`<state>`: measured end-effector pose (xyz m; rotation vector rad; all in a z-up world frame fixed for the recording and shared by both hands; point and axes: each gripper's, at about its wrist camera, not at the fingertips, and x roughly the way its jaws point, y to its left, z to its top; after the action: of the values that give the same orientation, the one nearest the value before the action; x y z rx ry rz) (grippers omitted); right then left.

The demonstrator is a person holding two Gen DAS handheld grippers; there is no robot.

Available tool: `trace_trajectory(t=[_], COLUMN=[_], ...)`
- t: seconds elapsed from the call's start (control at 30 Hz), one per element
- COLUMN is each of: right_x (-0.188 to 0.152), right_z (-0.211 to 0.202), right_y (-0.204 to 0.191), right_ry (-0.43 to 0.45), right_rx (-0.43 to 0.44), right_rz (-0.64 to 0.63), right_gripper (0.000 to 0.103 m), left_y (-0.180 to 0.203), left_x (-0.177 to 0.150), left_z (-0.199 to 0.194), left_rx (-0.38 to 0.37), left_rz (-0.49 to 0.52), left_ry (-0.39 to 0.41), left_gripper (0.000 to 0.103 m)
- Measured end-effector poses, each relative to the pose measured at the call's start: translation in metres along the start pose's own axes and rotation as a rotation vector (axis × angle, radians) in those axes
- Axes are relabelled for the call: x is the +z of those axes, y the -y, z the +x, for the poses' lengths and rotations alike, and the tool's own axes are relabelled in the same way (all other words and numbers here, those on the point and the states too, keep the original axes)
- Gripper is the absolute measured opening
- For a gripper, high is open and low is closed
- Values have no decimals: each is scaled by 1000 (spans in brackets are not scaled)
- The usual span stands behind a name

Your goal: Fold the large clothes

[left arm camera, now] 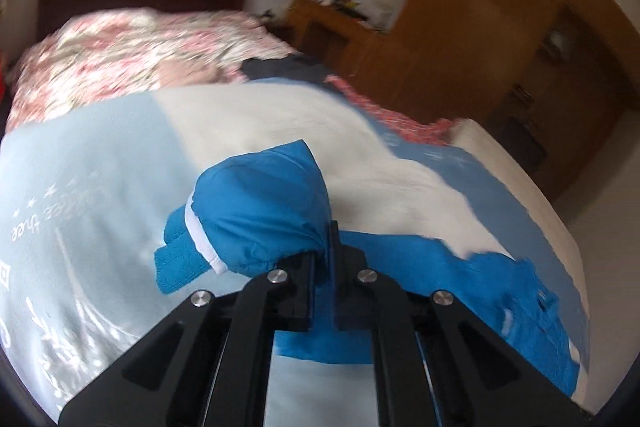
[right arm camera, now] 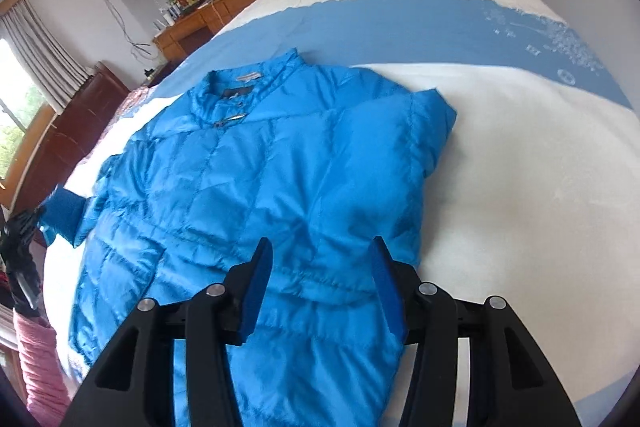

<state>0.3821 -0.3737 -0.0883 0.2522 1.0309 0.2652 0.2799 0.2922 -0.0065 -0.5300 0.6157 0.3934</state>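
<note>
Step in hand, as judged: folding in the sleeves of the bright blue quilted puffer jacket (right arm camera: 256,187); the left gripper (left arm camera: 322,267) has its jaws clamped tight on the sleeve (left arm camera: 260,211) just behind the ribbed knit cuff (left arm camera: 180,259), the fabric bunched above the pads and raised off the bed; the right gripper (right arm camera: 320,291) hovers over the lower body of the jacket with its jaws about half open and nothing between them.

Next move, as judged: the held sleeve wants carrying across the jacket's chest and laying flat before release; the right gripper is placed to steady the hem or body meanwhile.

Condition of the garment: it lies front up on the bed's blue and white printed cover (right arm camera: 520,147), collar (right arm camera: 240,87) toward the far side, front closed at the neck; the sleeve on the right-hand side of the right wrist view appears already tucked in, leaving a straight edge; padding is thick and glossy, likely to spring back and slide.
</note>
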Motion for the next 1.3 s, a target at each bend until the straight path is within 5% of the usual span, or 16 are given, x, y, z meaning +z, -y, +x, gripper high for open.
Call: trace_trajectory(t=[0.4, 0.63, 0.9, 1.07, 1.3], right_x=[-14, -15, -16, -16, -8], right_z=[-16, -14, -8, 0, -6], right_y=[-13, -8, -3, 1, -15], right_ry=[17, 19, 10, -10, -3], right_rx=[36, 39, 22, 14, 19], right_rz=[-31, -25, -19, -8, -50], right_gripper=[51, 51, 51, 51, 51], left_y=[225, 313, 352, 344, 294], left_x=[-82, -141, -216, -232, -207], left_z=[-26, -1, 55, 64, 29], left_rx=[-310, -399, -415, -428, -618], left_rz=[347, 475, 577, 648, 528], left_ry=[-35, -107, -288, -376, -513], left_gripper=[3, 3, 3, 9, 46])
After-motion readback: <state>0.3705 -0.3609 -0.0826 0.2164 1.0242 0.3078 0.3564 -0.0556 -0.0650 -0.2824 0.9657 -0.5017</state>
